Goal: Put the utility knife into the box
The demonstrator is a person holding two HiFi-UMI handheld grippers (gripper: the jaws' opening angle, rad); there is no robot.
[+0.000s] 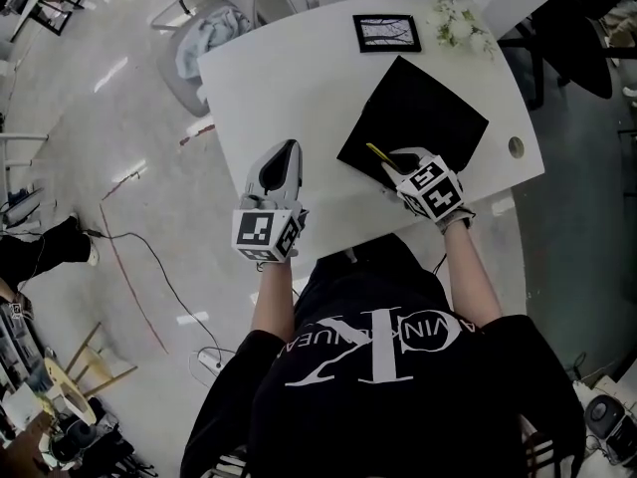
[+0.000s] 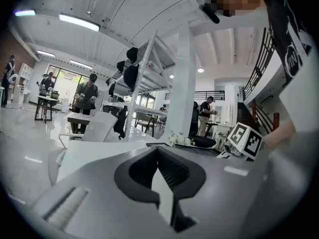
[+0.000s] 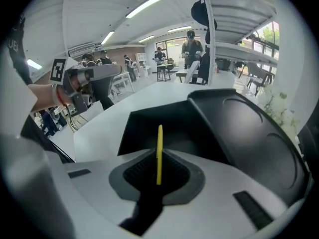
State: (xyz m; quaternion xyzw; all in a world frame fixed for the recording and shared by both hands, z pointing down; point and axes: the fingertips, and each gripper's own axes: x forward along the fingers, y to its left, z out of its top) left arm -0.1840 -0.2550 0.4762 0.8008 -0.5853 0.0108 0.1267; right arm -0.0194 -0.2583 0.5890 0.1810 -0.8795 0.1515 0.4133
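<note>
White laminate makes up the biggest thing I have to work over: the tabletop (image 1: 299, 88), curved along its near edge, with both tools reaching in from that side. On its right half sits the black box (image 1: 423, 108), turned corner-on to me. The right gripper view shows it open, a dark cavity facing the tool, with what I take to be its lid (image 3: 249, 128) folded out flat to the right. That open mouth is, I judge, why the box is angled this way: the tool can come in low over the near wall. Behind it, well apart from the work, a framed picture (image 1: 386, 32) lies flat and a small spray of pale flowers (image 1: 456, 23) sits by the far edge; neither is in the path. My left hand-held gripper (image 1: 289, 152) is held over the bare tabletop left of the box, jaws pressed together on nothing, parked out of the way since this job seems to need only one tool. My right hand-held gripper (image 1: 393, 164) is at the box's near-left edge, clenched on the utility knife (image 1: 375, 152), a thin yellow strip standing on edge between the pads and pointing forward at the cavity. So the knife is in the jaws, not yet in the box. Next, I judge, I carry it forward over the wall, lower it and release; gripped on so thin a section, it could twist or tip on letting go.
</note>
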